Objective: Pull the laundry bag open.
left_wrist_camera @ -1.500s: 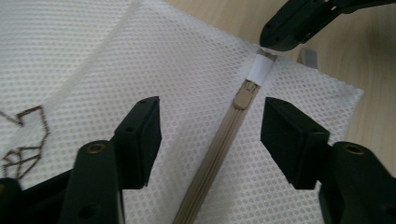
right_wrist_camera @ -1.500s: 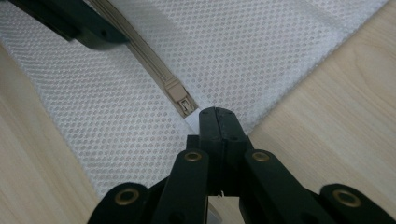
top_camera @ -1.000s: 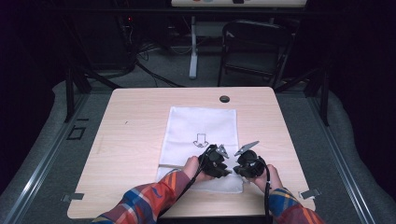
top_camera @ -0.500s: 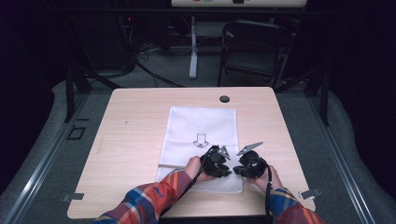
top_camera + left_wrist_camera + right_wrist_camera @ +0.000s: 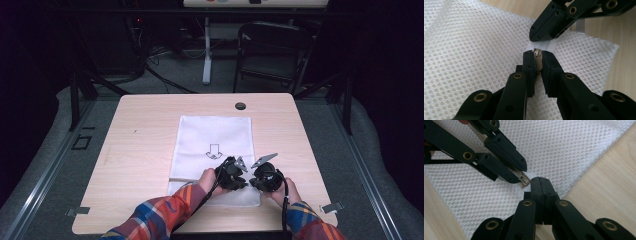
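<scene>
The white mesh laundry bag (image 5: 212, 150) is lying flat in the middle of the wooden table (image 5: 135, 165), its near edge reaching toward the lower centre of the high view, where both of the person's hands are working side by side. The left gripper (image 5: 537, 53) is sitting at the centre of its own view, and its jaws have just been closing; they are now pinching a small beige zipper pull (image 5: 538, 55) at the bag's edge. In the right gripper view the same pull (image 5: 524, 180) is poking out from between those jaws at centre frame. The right gripper (image 5: 540, 180) is pressing in from the lower middle of its view with its jaws together, apparently nipping the mesh and the white tape right beside the pull, though I cannot tell how much cloth is caught.

So the step in hand looks to be taking hold of the zipper, one side anchoring the fabric. The next move is calling for a steady draw of the pull along the seam while the right gripper is holding the cloth taut, without the slim tab slipping free.
</scene>
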`<state>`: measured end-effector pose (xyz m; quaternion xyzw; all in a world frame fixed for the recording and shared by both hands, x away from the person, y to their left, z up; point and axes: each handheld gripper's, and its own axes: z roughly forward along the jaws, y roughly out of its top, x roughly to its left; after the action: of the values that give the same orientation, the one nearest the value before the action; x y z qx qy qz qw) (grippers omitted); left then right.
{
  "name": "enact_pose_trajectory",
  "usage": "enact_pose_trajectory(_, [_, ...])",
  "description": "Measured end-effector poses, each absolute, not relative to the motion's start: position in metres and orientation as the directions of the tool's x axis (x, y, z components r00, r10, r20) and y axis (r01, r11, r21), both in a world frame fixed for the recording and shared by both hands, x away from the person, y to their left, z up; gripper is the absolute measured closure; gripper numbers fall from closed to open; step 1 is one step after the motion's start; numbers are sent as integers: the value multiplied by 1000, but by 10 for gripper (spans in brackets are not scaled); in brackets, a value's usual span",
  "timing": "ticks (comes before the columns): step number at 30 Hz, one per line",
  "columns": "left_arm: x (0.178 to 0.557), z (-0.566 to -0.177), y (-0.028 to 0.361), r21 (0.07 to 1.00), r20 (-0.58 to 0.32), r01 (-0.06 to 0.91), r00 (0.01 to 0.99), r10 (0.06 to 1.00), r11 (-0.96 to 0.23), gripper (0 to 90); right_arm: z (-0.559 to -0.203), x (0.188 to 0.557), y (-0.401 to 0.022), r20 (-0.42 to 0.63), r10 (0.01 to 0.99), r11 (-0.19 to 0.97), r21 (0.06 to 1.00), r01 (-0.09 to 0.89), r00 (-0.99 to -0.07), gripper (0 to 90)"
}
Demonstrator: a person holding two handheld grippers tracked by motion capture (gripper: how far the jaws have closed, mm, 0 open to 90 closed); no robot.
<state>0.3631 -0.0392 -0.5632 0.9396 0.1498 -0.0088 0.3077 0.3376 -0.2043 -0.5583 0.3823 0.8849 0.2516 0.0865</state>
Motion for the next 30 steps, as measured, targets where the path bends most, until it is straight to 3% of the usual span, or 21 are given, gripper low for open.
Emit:
enact_pose_trajectory(16, [363,-562,-37,563,-103,286,955,278,-775,816,-559,337,-205,39,724,576,515,635,-689,900])
enact_pose_trajectory(19, [362,-560,-36,549,-69,267,959,275,-792,816,-559,336,-206,38,725,578,510,637,-688,900])
enact_pose_trajectory(30, [366,-560,-24,562,-115,313,946,303,-766,809,-558,337,-205,40,729,574,509,641,-684,900])
